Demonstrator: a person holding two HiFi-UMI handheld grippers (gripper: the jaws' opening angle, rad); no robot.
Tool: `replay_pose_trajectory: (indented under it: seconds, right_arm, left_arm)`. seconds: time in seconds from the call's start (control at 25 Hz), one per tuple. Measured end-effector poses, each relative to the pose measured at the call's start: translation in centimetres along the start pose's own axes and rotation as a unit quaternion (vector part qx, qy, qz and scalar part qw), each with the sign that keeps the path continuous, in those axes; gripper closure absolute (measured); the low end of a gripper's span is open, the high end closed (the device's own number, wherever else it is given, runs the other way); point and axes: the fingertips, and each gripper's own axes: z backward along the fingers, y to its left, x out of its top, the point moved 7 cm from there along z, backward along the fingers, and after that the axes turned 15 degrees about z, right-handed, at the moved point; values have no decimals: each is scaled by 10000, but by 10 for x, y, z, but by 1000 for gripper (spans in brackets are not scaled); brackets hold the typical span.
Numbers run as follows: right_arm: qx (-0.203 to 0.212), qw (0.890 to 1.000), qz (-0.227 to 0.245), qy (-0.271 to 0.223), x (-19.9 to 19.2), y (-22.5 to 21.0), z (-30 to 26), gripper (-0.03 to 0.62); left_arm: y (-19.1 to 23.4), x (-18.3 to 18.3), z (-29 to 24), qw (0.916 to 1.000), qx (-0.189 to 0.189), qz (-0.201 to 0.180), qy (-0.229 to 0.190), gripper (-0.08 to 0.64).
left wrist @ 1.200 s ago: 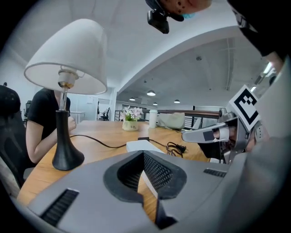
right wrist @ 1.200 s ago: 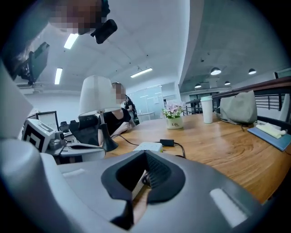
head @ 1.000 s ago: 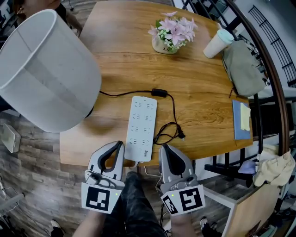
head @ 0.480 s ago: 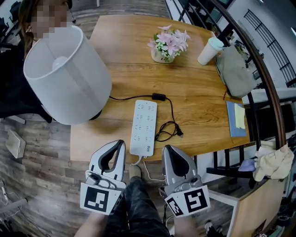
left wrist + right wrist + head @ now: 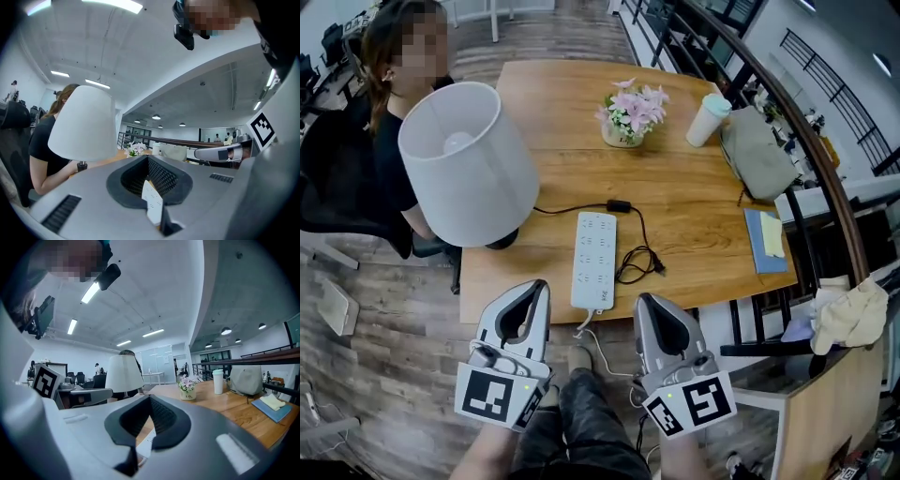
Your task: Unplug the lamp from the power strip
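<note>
Head view: compared with a second ago, more of the table (image 5: 694,202) is showing, the lamp (image 5: 469,164) is looking smaller and sitting farther up the picture, and a seated person (image 5: 356,141) is now appearing behind it. The left gripper (image 5: 540,286) and right gripper (image 5: 642,300) are hovering off the table's near edge as before, both with jaws together and nothing between them. The strip (image 5: 593,260) is lying near that edge, between the two grippers. The lamp's cord is running from the lamp base past an inline switch (image 5: 619,205) and coiling just right of the strip, its plug (image 5: 659,267) lying free on the wood, not in any socket. Only this view is showing the cord and plug.

Left gripper view: the left gripper (image 5: 148,159) is showing its jaws closed, with the strip (image 5: 152,204) visible through the gap behind the tips. The lamp (image 5: 84,124) is standing upright, the person's arm (image 5: 56,176) beside its base.

Right gripper view: the right gripper (image 5: 150,397) is likewise closed and empty. Beyond it, flowers (image 5: 187,386), a cup (image 5: 217,380) and a bag (image 5: 246,379) are standing on the table.
</note>
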Motion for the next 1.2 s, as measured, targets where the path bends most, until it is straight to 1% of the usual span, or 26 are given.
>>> replay_pose_trajectory:
  seconds: [0.16, 0.48, 0.88, 1.2]
  right_arm:
    - [-5, 10000, 16, -65, 11, 8, 9, 584]
    - [-22, 9998, 95, -185, 33, 18, 28, 584]
    - [-199, 9992, 132, -327, 49, 21, 44, 584]
    - [-264, 9984, 179, -472, 60, 26, 49, 584]
  left_arm:
    - [-7, 10, 9, 9999, -109, -27, 31, 565]
    - [-21, 31, 25, 9992, -307, -180, -183, 565]
    - [-27, 45, 41, 9987, -331, -240, -298, 565]
    - [-29, 57, 51, 9985, -366, -229, -341, 565]
